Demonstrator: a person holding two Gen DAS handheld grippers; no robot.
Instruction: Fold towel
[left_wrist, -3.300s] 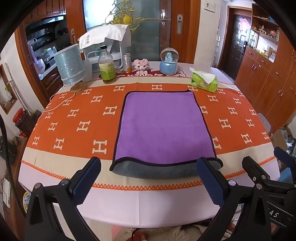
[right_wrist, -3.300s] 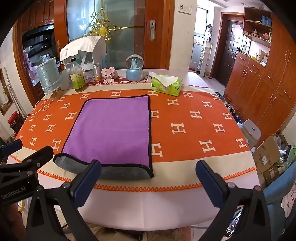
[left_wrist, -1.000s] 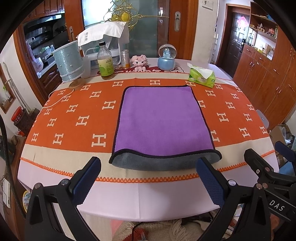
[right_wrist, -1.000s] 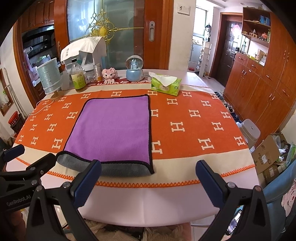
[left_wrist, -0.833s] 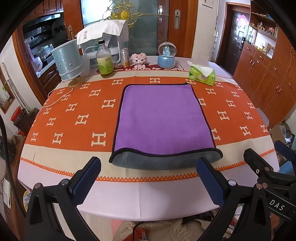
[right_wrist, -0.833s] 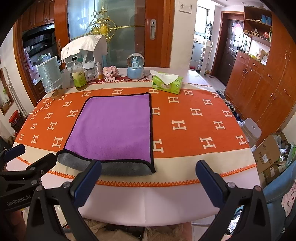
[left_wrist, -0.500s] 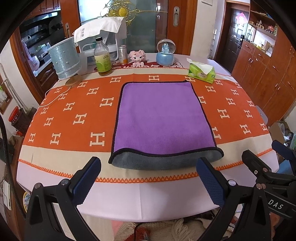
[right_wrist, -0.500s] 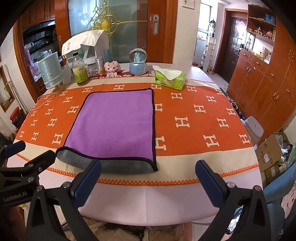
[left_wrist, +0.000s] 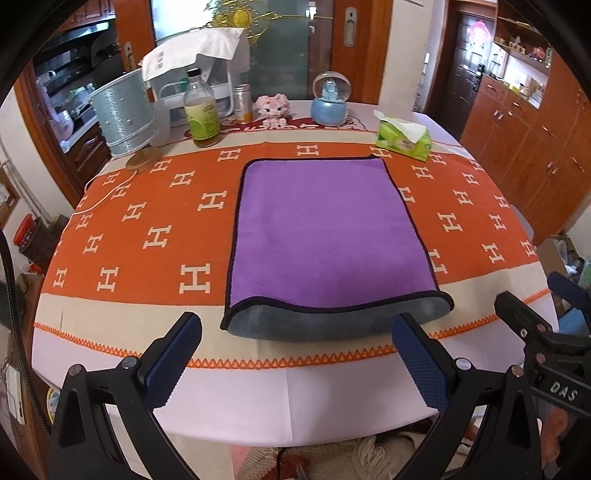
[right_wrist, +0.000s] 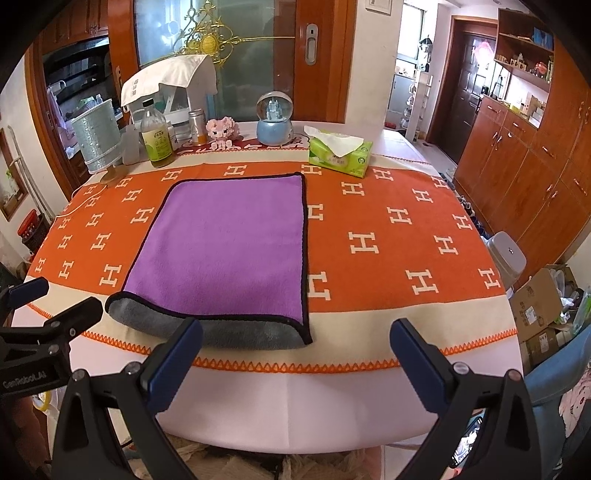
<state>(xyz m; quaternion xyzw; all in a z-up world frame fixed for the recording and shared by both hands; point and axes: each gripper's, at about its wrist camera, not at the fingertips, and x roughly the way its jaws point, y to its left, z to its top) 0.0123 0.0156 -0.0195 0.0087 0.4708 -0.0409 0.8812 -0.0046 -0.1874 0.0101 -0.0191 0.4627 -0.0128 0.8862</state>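
so the purple towel (left_wrist: 325, 229) is lying on the orange tablecloth (left_wrist: 147, 229) with its long axis running straight away from both grippers, and the left gripper (left_wrist: 295, 354) and right gripper (right_wrist: 295, 354) are both hanging wide open near its grey front fold, left one looking more squarely lined up

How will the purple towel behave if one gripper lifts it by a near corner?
Probably floppy: the purple towel lies limp, and its near edge curls to show its grey underside. It looks plush and thick, so the doubled layers may slide apart or unfold. It should drag on the woven orange tablecloth rather than glide.
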